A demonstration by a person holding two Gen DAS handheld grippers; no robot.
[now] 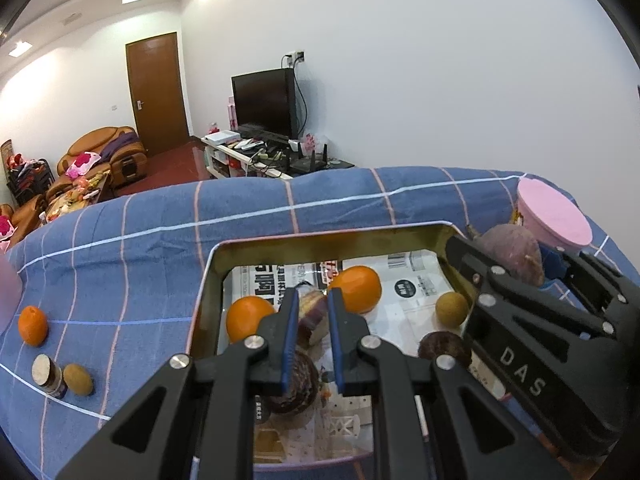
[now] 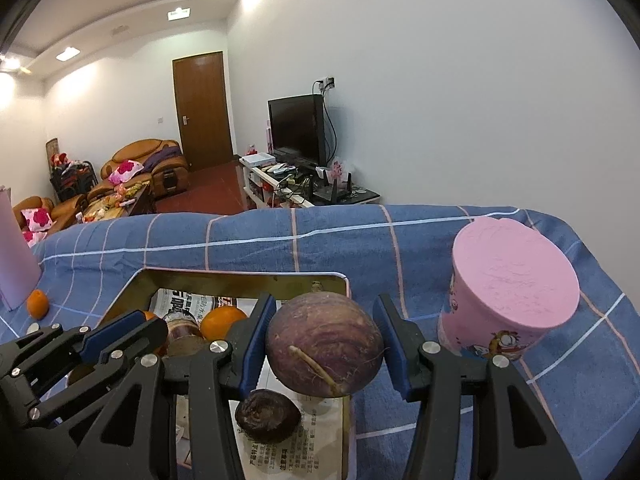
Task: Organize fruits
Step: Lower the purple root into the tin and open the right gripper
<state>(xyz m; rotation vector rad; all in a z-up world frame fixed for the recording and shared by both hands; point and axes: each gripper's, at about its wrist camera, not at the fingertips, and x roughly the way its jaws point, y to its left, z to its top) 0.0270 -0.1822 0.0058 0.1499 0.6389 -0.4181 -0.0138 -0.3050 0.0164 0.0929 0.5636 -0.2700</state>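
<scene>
The right gripper (image 2: 324,346) pinches a round purple-brown fruit with a dry stem (image 2: 325,347) across its widest part, above the right edge of the gold rectangular metal tin lined with printed paper (image 2: 240,278). I judge this fruit to be firm, rather smooth and of moderate weight, so a hold at the middle is good, and a strong squeeze could bruise it. The left gripper (image 1: 312,338) hangs over the tin with its blue pads (image 1: 289,342) almost together and nothing held. Behind the fingers a purple and pale piece (image 1: 311,312) is half covered, and I cannot tell what it is. The near end of the tin is hidden by the grippers.
</scene>
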